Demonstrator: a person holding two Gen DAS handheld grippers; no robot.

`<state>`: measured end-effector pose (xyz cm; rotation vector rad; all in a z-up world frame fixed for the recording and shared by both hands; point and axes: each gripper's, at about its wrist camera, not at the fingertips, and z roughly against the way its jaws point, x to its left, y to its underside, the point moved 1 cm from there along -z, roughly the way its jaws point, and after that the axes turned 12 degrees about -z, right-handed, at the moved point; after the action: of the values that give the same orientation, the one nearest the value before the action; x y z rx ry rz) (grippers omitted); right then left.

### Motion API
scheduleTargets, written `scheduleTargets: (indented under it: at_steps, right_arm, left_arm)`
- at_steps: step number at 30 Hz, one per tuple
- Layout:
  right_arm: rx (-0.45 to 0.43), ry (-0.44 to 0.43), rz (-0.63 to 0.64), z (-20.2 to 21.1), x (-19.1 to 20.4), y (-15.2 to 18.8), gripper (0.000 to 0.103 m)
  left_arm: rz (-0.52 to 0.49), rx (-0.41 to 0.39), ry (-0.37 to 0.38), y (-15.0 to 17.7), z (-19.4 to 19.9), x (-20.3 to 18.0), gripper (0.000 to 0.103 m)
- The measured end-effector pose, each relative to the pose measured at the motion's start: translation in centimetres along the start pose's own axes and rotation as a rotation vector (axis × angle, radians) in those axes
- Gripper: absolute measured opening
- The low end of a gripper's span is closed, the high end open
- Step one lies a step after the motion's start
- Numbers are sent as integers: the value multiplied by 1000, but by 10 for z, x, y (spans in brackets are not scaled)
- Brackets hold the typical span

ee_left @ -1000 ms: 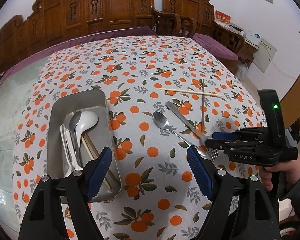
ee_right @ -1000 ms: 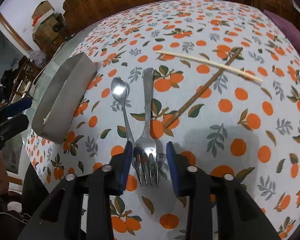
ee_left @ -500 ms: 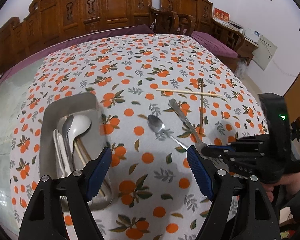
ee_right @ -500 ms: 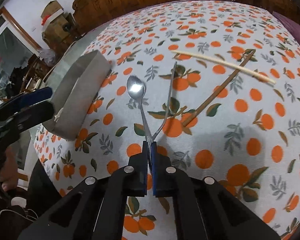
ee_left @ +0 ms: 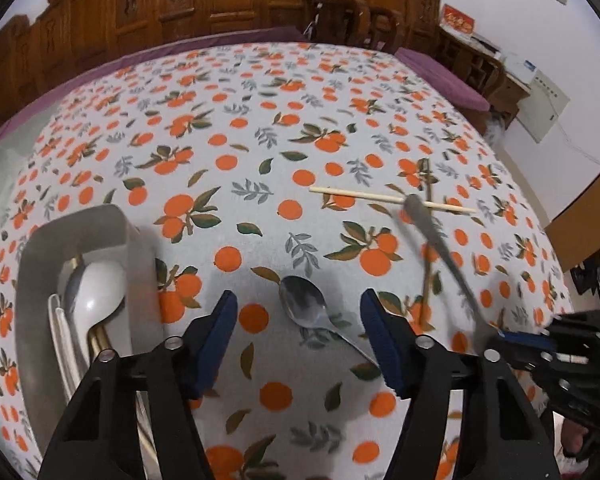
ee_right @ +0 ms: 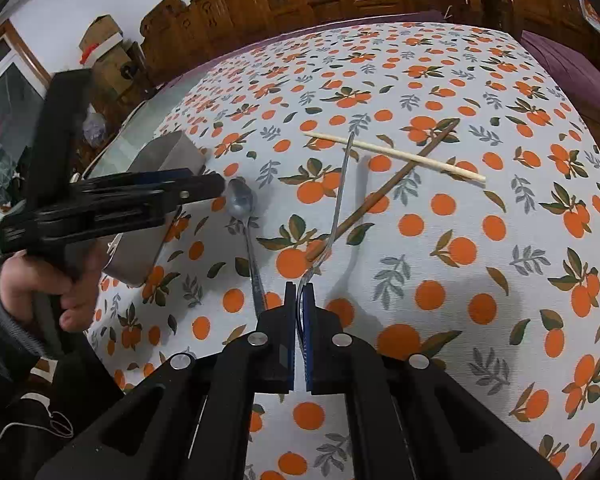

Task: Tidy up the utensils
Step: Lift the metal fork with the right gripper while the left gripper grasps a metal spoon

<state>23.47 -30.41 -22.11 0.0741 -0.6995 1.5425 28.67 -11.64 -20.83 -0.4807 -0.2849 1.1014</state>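
Note:
My left gripper (ee_left: pixel 300 320) hangs low over the metal spoon (ee_left: pixel 300 306), whose bowl lies between the jaws. The jaws are closing and the pads do not touch it. My right gripper (ee_right: pixel 300 292) is shut on the tines of the metal fork (ee_right: pixel 342 184), which tilts up off the cloth with its handle pointing away. From the left wrist the fork (ee_left: pixel 432 232) is blurred and the right gripper (ee_left: pixel 516 338) sits at the right edge. The steel tray (ee_left: pixel 32 280) at the left holds spoons and chopsticks.
A light chopstick (ee_right: pixel 396 156) and a dark chopstick (ee_right: pixel 388 188) lie crossed on the orange-print tablecloth beyond the fork. A person's hand (ee_right: pixel 60 280) grips the left tool beside the tray (ee_right: pixel 156 160). Carved wooden chairs line the far side.
My right gripper shut on the fork's tines and lifted it. My left gripper moved right and down from the tray to over the spoon, and its jaws narrowed.

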Motion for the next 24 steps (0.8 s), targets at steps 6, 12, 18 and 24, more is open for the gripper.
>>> scheduleTargets:
  at_steps: [6,12,18,24]
  right_arm:
    - [-10,-15,-14,4,-6,-2,4]
    - [-18,-26,-17,7,-8,-1,4]
    - [-19,-25,-17,9,-9,0,4]
    - [-28,-27,-6,13,-1,1,4]
  left_arm:
    - [24,45,-28,-5,-20,4,53]
    - [30,92,-27,-6,-36,2,37]
    - [30,99,-9,-4,-43,-2,11]
    - [22,66,30,-7,-28,-8,3]
